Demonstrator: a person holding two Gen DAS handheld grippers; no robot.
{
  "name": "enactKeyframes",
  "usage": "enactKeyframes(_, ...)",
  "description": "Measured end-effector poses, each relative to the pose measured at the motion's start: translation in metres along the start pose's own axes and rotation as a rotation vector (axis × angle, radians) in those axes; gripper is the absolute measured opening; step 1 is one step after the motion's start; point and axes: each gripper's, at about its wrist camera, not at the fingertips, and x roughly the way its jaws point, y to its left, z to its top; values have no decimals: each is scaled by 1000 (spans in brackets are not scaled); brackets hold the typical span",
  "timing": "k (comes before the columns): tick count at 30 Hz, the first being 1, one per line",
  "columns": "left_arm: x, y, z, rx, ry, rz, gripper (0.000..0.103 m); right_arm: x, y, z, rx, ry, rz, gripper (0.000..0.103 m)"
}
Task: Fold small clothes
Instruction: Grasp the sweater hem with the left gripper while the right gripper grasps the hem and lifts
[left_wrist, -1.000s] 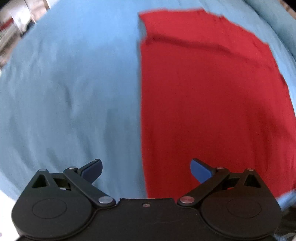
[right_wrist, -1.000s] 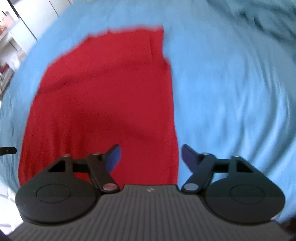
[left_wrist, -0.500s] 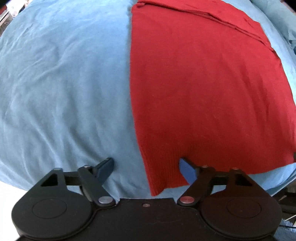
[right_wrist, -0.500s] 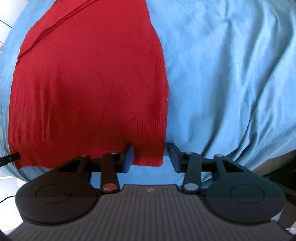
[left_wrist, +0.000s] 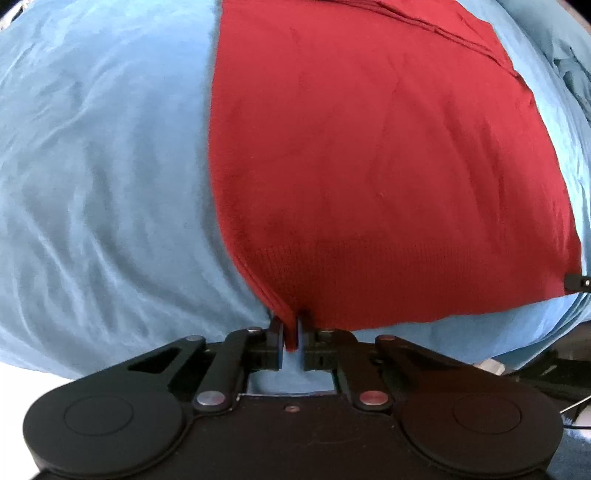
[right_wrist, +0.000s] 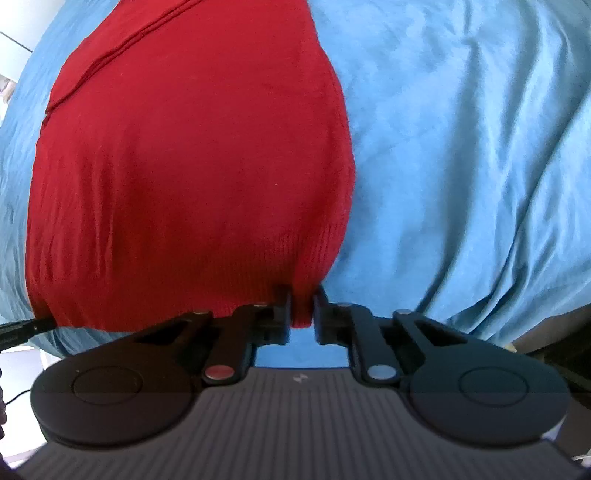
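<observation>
Both grippers (left_wrist: 290, 341) (right_wrist: 302, 317) black — round discs, silver screws, blue-padded jaws

It looks like a bedroom in a home. A soft blue sheet (right_wrist: 461, 147) full of wrinkles covers a wide bed. A red top (left_wrist: 369, 166) lies flat on the sheet. Beyond the sheet, a pale wall shows.

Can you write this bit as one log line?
left gripper: shut on red sweater hem corner | right gripper: shut on other corner
</observation>
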Motion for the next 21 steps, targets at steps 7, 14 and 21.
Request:
enactKeyframes(7,-32,4,13,4,-39,-26,6,-13,0,8,3,-4,28,23)
enactKeyframes(14,-94,11,47,-82,-151,-86,5,-63,0,39,103,-41,180,23)
enactKeyframes(21,-151,11,94,-166,-298,-122,5,-121,5,96,190,-124,314,23)
